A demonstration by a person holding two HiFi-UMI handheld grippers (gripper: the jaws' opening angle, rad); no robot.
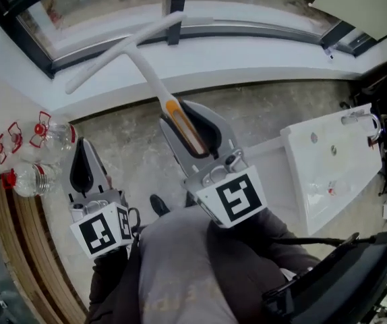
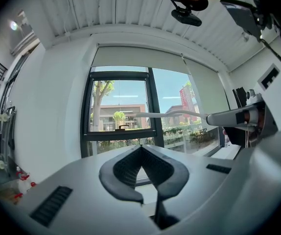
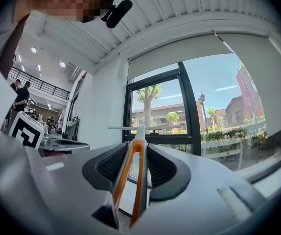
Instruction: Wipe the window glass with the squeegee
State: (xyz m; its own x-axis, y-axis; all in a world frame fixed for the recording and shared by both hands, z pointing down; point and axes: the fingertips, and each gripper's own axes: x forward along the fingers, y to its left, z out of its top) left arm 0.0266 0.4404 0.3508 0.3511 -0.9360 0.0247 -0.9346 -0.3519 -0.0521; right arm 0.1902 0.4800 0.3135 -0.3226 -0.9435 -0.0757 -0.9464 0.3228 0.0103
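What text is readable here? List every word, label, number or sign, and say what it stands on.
No readable text anywhere in these views.
Left marker cube and right marker cube: black-and-white square patterns only, no letters or digits.
Plastic bottles: red markings, print too small to read.

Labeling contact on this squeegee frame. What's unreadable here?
1. Head view: whether the squeegee blade touches the window glass; the steep downward angle hides any gap.
2. Right gripper view: blade seen end-on past the right gripper, too small to judge.
3. Left gripper view: blade is a thin line against bright glass; contact unclear.
4. Head view: bottles cut off by the left edge; count unknown.
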